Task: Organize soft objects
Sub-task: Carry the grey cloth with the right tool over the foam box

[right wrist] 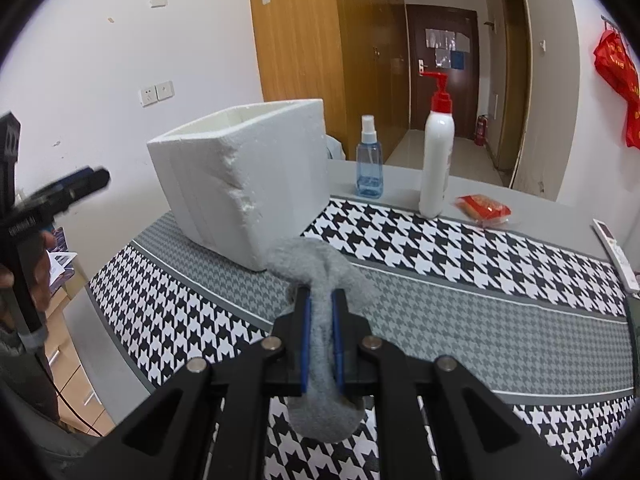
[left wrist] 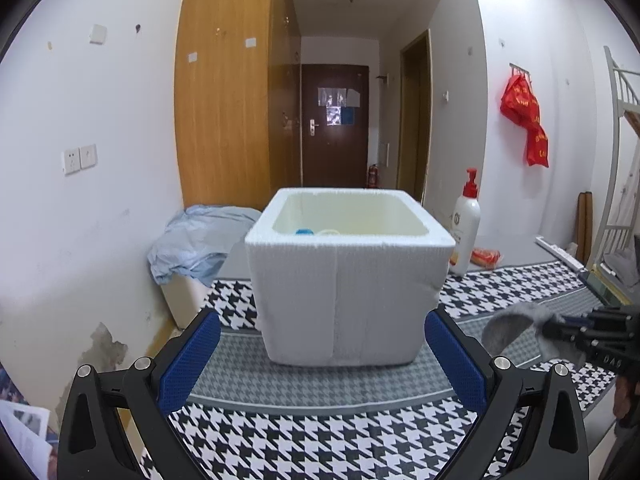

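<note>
The right claw is clamped on a grey sock, held above the patterned surface just beside the foam box. The left claw stands apart, empty. The box already holds a few items; the sock is not yet in.

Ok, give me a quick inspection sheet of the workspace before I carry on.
Surface: table under a houndstooth mat.
Job's things: grey sock; white foam box, blue and pale items inside.
Clutter: spray bottle, pump bottle, red packet, remote.
Grippers: right gripper shut on the sock; left gripper open, empty, facing the box.
Cables: thin cord by the left hand.
Surroundings: wardrobe, door, red bag.
</note>
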